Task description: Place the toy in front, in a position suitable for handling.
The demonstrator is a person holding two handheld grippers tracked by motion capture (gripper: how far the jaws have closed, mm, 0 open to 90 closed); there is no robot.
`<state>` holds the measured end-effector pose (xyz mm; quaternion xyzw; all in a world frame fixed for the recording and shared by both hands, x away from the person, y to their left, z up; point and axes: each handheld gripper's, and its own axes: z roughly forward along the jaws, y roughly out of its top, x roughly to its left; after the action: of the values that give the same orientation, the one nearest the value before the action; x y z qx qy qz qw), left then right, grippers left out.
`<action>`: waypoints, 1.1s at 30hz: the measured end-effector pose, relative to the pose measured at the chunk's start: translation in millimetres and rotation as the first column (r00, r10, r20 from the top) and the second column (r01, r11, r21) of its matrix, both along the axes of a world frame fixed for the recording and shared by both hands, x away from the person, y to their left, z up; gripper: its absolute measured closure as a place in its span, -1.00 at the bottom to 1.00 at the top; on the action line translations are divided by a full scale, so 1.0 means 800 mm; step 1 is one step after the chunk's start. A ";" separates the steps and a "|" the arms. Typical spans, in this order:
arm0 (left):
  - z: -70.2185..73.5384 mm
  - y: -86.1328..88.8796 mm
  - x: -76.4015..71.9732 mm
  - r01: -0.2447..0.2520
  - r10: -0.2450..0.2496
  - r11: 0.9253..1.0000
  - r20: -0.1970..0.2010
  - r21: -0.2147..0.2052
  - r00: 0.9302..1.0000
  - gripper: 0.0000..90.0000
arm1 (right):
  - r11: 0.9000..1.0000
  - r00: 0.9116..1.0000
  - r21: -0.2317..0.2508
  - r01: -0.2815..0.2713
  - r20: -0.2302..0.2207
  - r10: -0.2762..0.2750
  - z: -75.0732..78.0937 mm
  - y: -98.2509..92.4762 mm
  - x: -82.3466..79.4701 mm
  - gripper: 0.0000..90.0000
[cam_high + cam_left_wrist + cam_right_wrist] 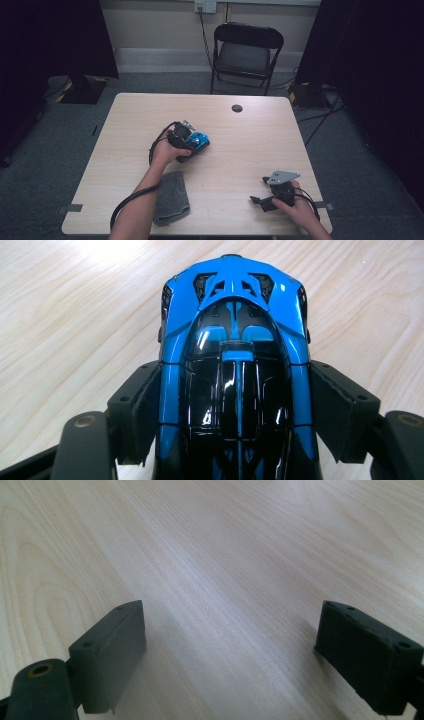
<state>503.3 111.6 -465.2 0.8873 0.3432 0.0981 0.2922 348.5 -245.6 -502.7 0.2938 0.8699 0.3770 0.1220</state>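
High view: pale wood-grain table (235, 145) with a small dark round grommet (237, 108) near its far edge. Glossy blue-and-black toy car (198, 140) at table centre-left, between the jaws of the left gripper (192, 145). Folded grey felt cloth (171, 197) at the near edge, beside the left forearm. Right gripper (256, 200), with its grey three-cornered plate, near the table's front right corner, well apart from the car. Black folding chair (246, 52) beyond the table.

Left gripper view: toy car (235, 380) seen from above and lengthwise, its black canopy and blue side panels clear. Both black pads (147, 405) lie flat against the car's flanks, clamped on its body; the car's far end points away over bare tabletop (75, 325).

Right gripper view: right gripper (230, 645) with jaws spread wide, nothing between them, over bare wood grain (225, 555).
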 end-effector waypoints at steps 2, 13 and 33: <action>-0.004 -0.009 0.001 0.004 -0.004 1.000 -0.006 0.004 1.000 -0.38 | 1.000 1.000 0.000 0.000 0.000 0.000 0.000 0.000 0.000 -0.74; -0.018 -0.029 0.002 0.019 -0.019 1.000 -0.002 0.024 1.000 -0.38 | 1.000 1.000 0.000 0.000 0.000 0.000 0.000 0.000 0.000 -0.74; -0.002 -0.026 -0.002 -0.025 0.025 1.000 0.013 0.005 1.000 -0.59 | 1.000 1.000 0.000 0.000 0.000 0.000 0.000 0.000 0.000 -0.74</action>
<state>501.9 90.5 -466.5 0.8829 0.3524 0.1082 0.2909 348.5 -245.6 -502.7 0.2937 0.8699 0.3770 0.1219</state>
